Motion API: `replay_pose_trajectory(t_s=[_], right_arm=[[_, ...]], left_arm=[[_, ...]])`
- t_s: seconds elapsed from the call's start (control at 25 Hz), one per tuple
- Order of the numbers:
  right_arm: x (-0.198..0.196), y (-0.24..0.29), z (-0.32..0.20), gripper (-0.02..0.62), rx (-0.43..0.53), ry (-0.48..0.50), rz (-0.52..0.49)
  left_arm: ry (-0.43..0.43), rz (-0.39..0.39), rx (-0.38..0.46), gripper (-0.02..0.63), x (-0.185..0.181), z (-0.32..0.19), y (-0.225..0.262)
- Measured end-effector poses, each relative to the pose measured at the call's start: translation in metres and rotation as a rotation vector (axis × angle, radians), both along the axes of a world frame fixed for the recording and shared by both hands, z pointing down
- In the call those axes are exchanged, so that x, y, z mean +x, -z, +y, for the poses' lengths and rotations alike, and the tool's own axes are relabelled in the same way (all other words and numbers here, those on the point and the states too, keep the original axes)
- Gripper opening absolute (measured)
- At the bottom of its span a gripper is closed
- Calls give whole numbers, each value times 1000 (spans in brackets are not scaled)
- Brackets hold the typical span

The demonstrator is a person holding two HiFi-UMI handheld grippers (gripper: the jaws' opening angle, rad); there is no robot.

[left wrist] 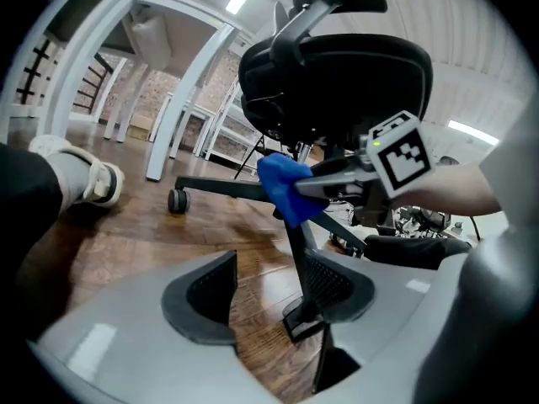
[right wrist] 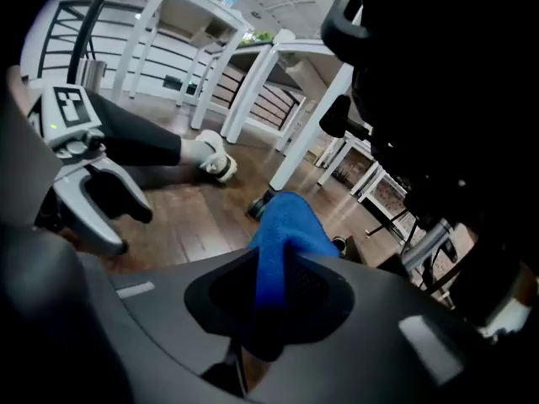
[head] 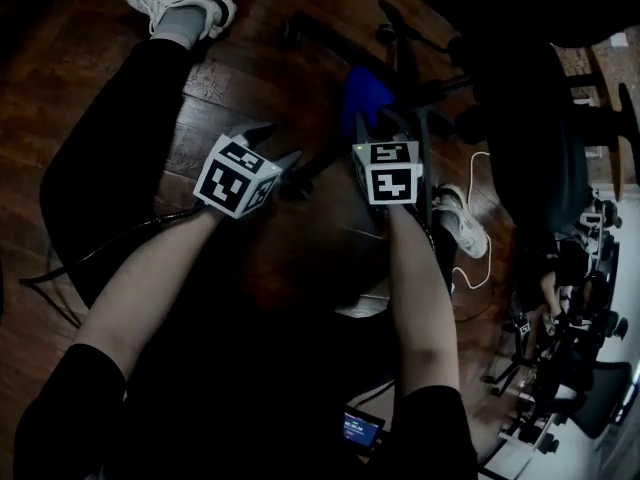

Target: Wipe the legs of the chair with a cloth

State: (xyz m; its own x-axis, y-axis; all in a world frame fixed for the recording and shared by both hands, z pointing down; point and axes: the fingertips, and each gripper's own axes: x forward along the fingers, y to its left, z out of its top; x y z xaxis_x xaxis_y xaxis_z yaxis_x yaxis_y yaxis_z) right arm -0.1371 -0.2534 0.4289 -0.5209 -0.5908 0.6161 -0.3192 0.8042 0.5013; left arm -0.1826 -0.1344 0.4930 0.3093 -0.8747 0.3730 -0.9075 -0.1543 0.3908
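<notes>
A black office chair (head: 525, 118) stands at the right, and its thin legs (head: 405, 43) spread over the wood floor. My right gripper (head: 385, 126) is shut on a blue cloth (head: 362, 96), which bulges out between its jaws (right wrist: 286, 221). In the left gripper view the cloth (left wrist: 286, 190) rests against the chair's legs where they meet. My left gripper (left wrist: 271, 269) is open. One black leg (left wrist: 299, 255) runs down between its jaws, close to the right pad and apart from the left one. In the right gripper view the left gripper (right wrist: 126, 224) is at the left.
The person's white shoes (head: 175, 0) (head: 465, 223) rest on the floor on either side of the grippers. A caster (left wrist: 177, 200) ends the far leg. White table legs (left wrist: 181, 99) stand behind. A white cable (head: 482, 268) and dark equipment (head: 560, 368) lie at the right.
</notes>
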Motion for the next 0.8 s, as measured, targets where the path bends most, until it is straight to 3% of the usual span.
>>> replay_pose_trajectory(t_s=[0.12,0.32,0.48,0.6,0.8], right_arm=[[-12,-10,-48,72,20,-57,112],[1,-54,-88,72,-21,-182,323],[-1,-60,-74,72,10,-106,490],[-1,-70,-49,72,-61,-30,551],[2,-94,-18,72,-186,-14,622]], left_arm=[[-11,-15,7,252,-1,1,3],[-171,-214,102,252,21,-4,2],[-203,-148,90,252,35,-7,-1],[-236,-150,73,252,44,-3,-2],[-283,-176,80,252,53,7,-11]])
